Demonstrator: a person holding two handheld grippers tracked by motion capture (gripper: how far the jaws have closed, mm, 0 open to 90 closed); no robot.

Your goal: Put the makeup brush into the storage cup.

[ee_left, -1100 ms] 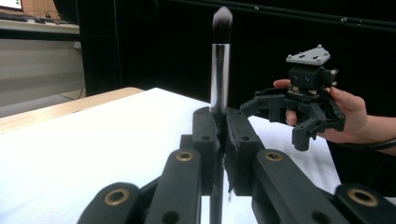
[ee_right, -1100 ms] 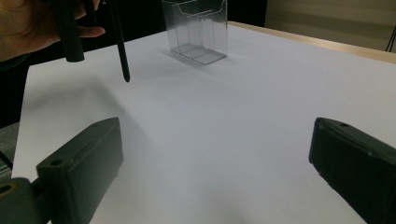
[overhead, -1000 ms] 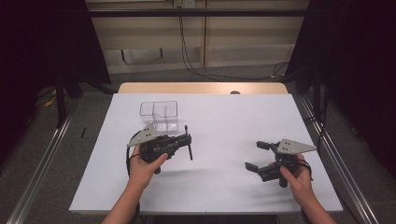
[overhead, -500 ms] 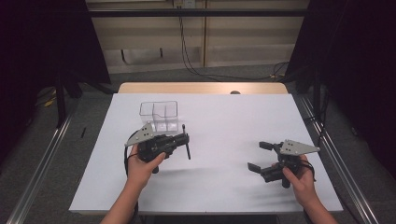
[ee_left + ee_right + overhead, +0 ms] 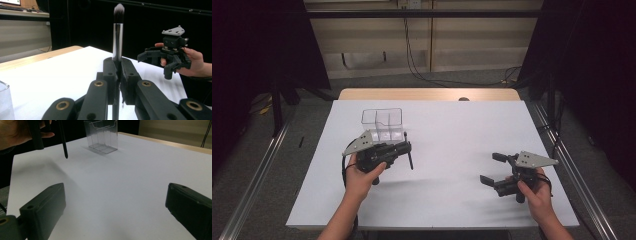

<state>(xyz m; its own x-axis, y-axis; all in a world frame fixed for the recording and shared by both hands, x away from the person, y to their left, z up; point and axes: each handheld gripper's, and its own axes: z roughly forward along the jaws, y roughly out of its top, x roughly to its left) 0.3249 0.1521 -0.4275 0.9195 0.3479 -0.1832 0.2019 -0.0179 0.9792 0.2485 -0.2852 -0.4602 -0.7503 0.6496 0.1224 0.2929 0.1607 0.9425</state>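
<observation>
We work at a white desk (image 5: 452,150), its wooden edge showing at the far side, with a clear plastic holder (image 5: 383,123) standing on the far left part of it, divided into compartments. Our left gripper (image 5: 404,150) hangs just in front of that holder, its jaws pressed together on the handle of a makeup brush (image 5: 117,37); the brush is off the desk, gripped near its middle. Our right gripper (image 5: 493,169) waits well apart on the near right side, jaws spread wide and holding nothing. We judge the step in hand to be carrying the brush to the holder, with the drop still to come: the next move calls for lifting the brush above the rim, lining its lower end over one compartment, and lowering it before the jaws let go. The holder is light and open, so a sideways knock could tip or slide it. The left gripper view gives us what the high view cannot: the soft bristle tip, the shiny metal collar beneath it, and how squarely the jaws clamp the handle. The right gripper view shows the dark lower end of the brush hanging clear of the desk, near the holder (image 5: 101,136) but not over it, and its own empty jaws.
</observation>
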